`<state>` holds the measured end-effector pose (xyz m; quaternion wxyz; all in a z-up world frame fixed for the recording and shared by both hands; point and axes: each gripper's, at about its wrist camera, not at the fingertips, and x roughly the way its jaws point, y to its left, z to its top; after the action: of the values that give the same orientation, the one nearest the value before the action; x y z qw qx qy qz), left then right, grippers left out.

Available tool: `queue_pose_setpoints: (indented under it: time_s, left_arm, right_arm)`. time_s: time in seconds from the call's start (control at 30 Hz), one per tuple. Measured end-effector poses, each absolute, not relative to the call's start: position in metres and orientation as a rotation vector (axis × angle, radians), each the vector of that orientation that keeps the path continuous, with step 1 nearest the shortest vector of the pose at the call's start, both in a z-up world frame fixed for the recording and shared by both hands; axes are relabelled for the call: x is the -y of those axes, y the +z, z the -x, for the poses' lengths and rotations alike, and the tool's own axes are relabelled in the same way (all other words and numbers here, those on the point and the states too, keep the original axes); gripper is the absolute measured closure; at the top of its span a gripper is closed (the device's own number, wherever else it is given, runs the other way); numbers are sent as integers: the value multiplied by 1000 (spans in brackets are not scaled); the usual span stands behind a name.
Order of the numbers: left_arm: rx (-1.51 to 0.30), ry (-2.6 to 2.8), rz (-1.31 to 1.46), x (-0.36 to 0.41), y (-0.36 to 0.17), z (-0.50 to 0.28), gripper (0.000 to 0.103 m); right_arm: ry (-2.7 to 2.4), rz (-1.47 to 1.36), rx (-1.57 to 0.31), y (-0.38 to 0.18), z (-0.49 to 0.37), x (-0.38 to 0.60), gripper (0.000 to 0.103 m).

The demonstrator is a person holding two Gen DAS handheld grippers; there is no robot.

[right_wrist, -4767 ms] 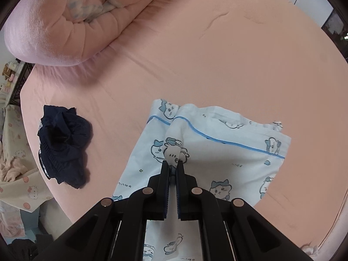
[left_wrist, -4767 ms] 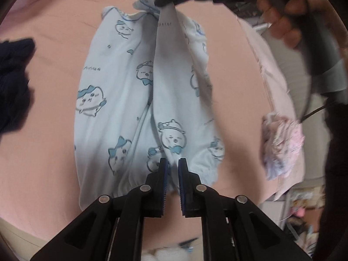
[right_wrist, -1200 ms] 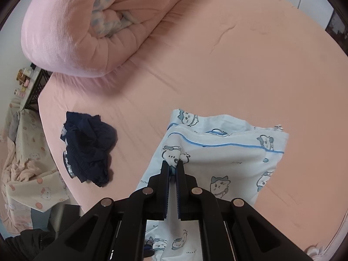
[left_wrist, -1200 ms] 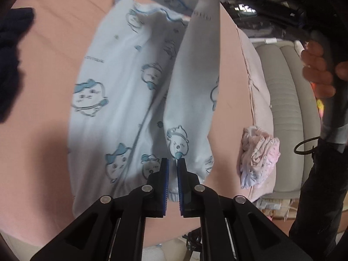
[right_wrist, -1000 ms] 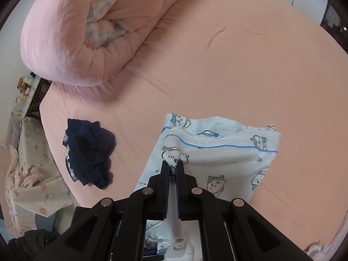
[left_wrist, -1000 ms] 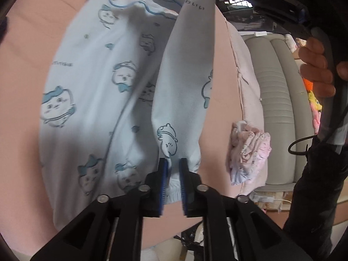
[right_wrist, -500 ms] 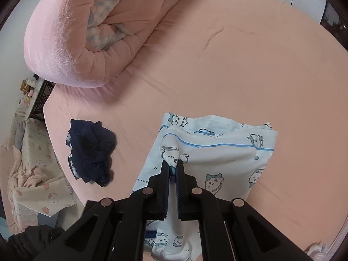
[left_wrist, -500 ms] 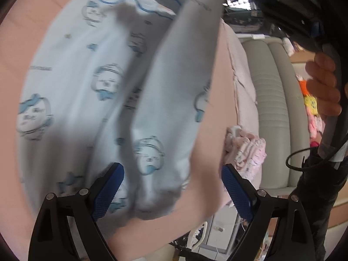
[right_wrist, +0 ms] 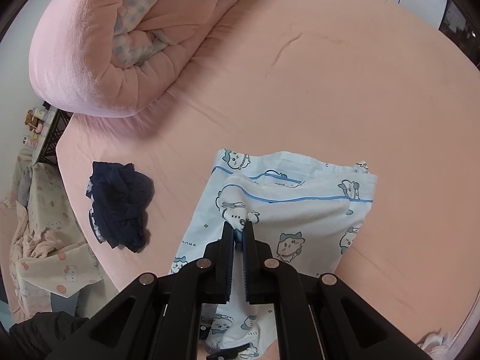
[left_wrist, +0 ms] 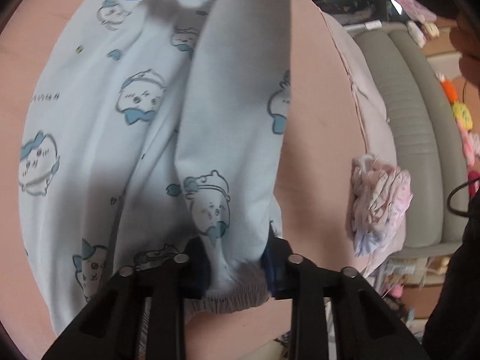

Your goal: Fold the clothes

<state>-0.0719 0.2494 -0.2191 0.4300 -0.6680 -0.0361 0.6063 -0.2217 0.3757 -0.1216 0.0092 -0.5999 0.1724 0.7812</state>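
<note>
The pale blue cartoon-print pyjama trousers (right_wrist: 300,210) lie on the pink bed (right_wrist: 330,90), one leg lifted. Your right tongs (right_wrist: 239,234) are clamped on a bunch of fabric near the waistband. Your left tongs (left_wrist: 237,265) stand partly open around the elastic cuff (left_wrist: 234,298), gripping nothing. You appear mid-fold, laying one leg over the other. Next, close on the cuff and carry both ends across together, clear of the navy garment (right_wrist: 120,207).
</note>
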Motion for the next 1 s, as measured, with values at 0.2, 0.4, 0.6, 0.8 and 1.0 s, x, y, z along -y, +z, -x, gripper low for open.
queue_pose_setpoints:
  time_s: [0.2,0.4,0.6,0.8,1.0]
  left_arm:
    - [50,1533,1591,-249,-206,60,97]
    - [137,1530,1583,-231,-198,66,98]
    - [215,1572,1582,-203,-189,78,98]
    - [235,1579,1594,-181,-185,82,98]
    - [257,1582,1655,-162,-198,89,98]
  right_arm:
    - [2437,1871,-518,-123,221,-374,100]
    - [2435,1866,-532,-127,227,-371,100]
    - [2451,1858,-529,-130,235,-360,100]
    - [2476,1832,-534,-131,244,-348,100]
    - [2455,1814,-581,-157,252,-338,100]
